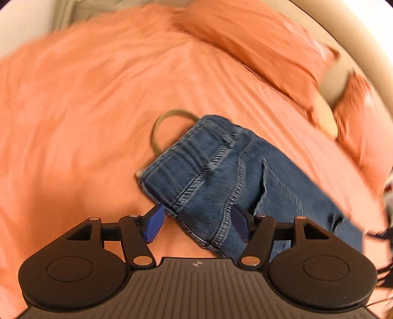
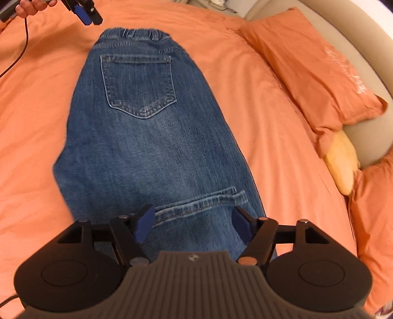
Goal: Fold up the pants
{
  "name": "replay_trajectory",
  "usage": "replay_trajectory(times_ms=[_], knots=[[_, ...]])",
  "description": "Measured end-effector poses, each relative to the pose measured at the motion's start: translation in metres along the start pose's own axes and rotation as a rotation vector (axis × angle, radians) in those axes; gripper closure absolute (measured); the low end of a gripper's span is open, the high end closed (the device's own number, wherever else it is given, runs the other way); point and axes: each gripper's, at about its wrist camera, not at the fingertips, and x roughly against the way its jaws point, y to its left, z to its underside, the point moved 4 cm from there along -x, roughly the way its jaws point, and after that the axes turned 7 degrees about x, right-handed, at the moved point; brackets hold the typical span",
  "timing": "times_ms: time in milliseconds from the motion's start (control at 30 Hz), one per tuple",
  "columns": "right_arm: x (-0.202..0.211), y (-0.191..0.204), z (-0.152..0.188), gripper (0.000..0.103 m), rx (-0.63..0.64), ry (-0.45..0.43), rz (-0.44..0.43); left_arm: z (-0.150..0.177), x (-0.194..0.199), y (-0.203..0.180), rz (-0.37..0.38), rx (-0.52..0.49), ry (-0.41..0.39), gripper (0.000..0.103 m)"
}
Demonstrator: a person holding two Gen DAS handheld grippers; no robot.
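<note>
Blue jeans (image 2: 152,137) lie on an orange bedspread (image 2: 258,98), folded lengthwise with a back pocket up and the waistband at the far end. A leg hem lies across them near my right gripper (image 2: 194,224), which is open and empty just above the cloth. In the left wrist view the waistband corner of the jeans (image 1: 208,176) lies between the pads of my left gripper (image 1: 196,223), which is open and holds nothing. The left gripper also shows in the right wrist view (image 2: 86,12) at the far left by the waistband. The left view is motion-blurred.
A thin olive ring (image 1: 169,130) lies on the bedspread behind the waistband. Orange pillows (image 2: 312,66) lie along the right side against a beige headboard (image 2: 368,132). A yellow pillow corner (image 2: 341,162) sticks out. A dark cable (image 2: 17,54) trails at the far left.
</note>
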Motion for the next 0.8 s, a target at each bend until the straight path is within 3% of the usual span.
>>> replay_trajectory(times_ms=[133, 300, 500, 633, 733, 800], knots=[[-0.027, -0.007, 0.0, 0.031, 0.054, 0.042, -0.063, 0.0, -0.024, 0.027, 0.073, 0.17, 0.015, 0.027], [-0.06, -0.019, 0.001, 0.03, 0.058, 0.079, -0.148, 0.005, -0.048, 0.037, 0.155, 0.31, 0.013, 0.025], [-0.094, -0.015, 0.002, 0.029, 0.087, 0.089, -0.251, 0.005, -0.062, 0.043, 0.154, 0.333, -0.017, 0.022], [-0.111, -0.022, 0.005, 0.019, 0.044, 0.098, -0.309, 0.004, -0.067, 0.048, 0.172, 0.32, -0.032, 0.022], [-0.116, -0.027, 0.008, 0.017, 0.007, 0.088, -0.351, 0.004, -0.071, 0.05, 0.171, 0.329, -0.048, 0.03], [-0.117, -0.028, 0.011, 0.016, -0.011, 0.075, -0.365, 0.005, -0.071, 0.049, 0.154, 0.331, -0.06, 0.046]])
